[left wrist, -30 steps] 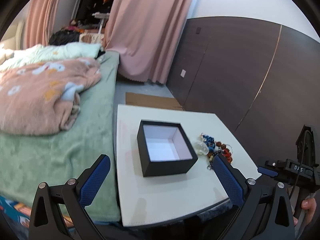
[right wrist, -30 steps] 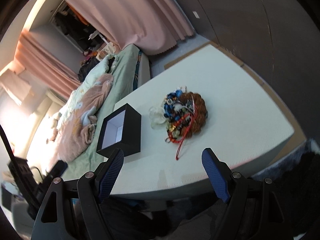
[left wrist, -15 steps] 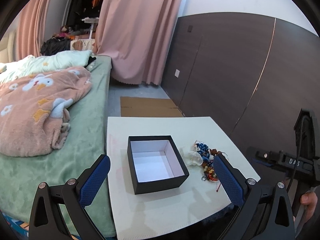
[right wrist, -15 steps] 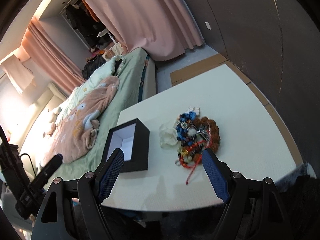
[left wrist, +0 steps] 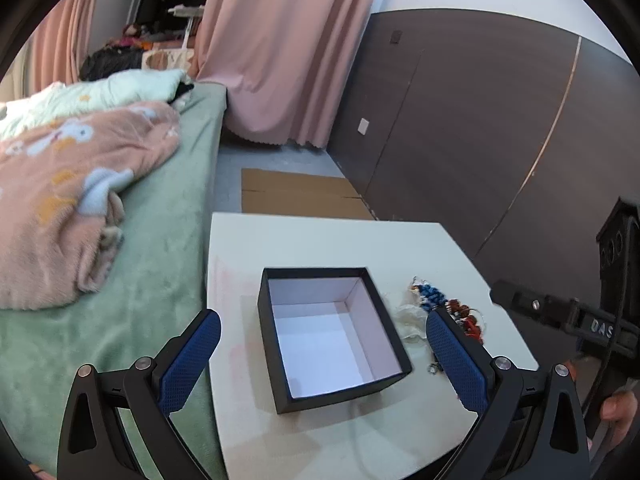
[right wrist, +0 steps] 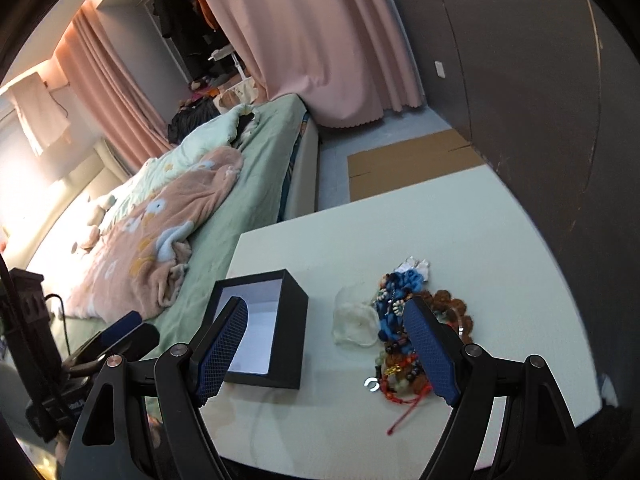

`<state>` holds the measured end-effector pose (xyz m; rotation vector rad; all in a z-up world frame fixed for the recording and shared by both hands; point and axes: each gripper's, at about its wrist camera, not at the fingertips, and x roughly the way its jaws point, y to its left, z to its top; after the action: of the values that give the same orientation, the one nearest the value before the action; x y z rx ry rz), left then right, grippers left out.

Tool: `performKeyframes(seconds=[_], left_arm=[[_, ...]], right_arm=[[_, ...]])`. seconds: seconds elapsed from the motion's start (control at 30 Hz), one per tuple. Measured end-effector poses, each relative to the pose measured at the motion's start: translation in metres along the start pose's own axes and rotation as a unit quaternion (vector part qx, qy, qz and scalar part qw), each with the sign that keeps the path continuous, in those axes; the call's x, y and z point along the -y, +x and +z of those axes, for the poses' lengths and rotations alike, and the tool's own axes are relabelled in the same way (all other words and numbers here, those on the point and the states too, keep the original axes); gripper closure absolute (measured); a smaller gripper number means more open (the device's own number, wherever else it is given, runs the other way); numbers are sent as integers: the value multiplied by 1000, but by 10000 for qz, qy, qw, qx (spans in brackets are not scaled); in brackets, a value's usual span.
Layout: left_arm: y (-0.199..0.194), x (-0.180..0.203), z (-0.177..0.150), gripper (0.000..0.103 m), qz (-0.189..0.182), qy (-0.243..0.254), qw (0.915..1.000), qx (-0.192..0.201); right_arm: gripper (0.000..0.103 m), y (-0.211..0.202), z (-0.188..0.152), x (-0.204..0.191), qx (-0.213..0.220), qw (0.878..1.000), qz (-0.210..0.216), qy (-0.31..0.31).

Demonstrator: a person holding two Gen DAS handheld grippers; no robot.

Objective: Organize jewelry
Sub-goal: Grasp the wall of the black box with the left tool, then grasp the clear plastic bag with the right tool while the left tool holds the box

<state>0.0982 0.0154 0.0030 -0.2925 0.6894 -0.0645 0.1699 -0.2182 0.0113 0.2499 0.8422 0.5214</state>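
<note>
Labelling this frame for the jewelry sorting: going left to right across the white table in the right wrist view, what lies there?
black box → pale translucent piece → blue bead cluster → brown bead bracelet

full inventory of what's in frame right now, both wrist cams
box: 1, black outside, white inside, open and empty, on the table's left half
jewelry pile: 1 heap, blue, brown and red beads plus a red cord, right of the box
translucent pouch: 1, whitish, between box and beads
table: 1, white, beside the bed
bed: 1, green cover, left of table
blanket: 1, peach with floral print, on bed
curtains: pink, far end
cardboard: 1 sheet, brown, on the floor
left gripper: blue pads, open, over box
right gripper: blue pads, open, near jewelry
</note>
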Motion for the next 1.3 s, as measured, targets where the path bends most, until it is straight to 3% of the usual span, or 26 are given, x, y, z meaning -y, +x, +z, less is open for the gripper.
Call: performKeyframes(seconds=[0.07, 0.1, 0.13, 0.27, 0.33, 0.47, 0.53, 0.57, 0.73, 0.9, 1.07, 1.3], left_arm=[[19, -5, -7, 8, 72, -102, 9995, -275], [25, -5, -6, 23, 39, -130, 9989, -441], [28, -5, -6, 27, -50, -134, 9987, -490], [39, -3, -9, 28, 157, -81, 9977, -655], [43, -6, -11, 43, 157, -134, 9968, -769], [52, -20, -13, 54, 187, -417, 9939, -999], [63, -27, -15, 81, 217, -547, 9904, -1254], [65, -29, -16, 86, 253, -610, 9891, -1313], [54, -31, -13, 93, -76, -664, 9922, -1048], [39, -37, -10, 97, -88, -845, 9929, -829], [28, -28, -9, 97, 140, -669, 9954, -674], [21, -50, -5, 97, 393, -1080, 9912, -652]], right_arm=[[22, 9, -5, 6, -165, 9998, 67, 98], [22, 14, -8, 8, -287, 9995, 58, 142], [22, 17, -10, 10, -343, 9993, 41, 164], [22, 23, -11, 11, -420, 9988, 85, 221], [22, 26, -12, 10, -457, 9987, 49, 238], [22, 36, -14, 6, -652, 9974, 117, 276], [22, 41, -15, 3, -747, 9964, 226, 317], [22, 44, -17, 1, -798, 9959, 282, 310], [22, 59, -22, -17, -1074, 9934, 370, 124], [22, 68, -25, -17, -1211, 9916, 377, 236], [23, 61, -23, -14, -1084, 9910, 684, 379], [23, 31, -9, 21, -463, 9856, 1250, 1043]])
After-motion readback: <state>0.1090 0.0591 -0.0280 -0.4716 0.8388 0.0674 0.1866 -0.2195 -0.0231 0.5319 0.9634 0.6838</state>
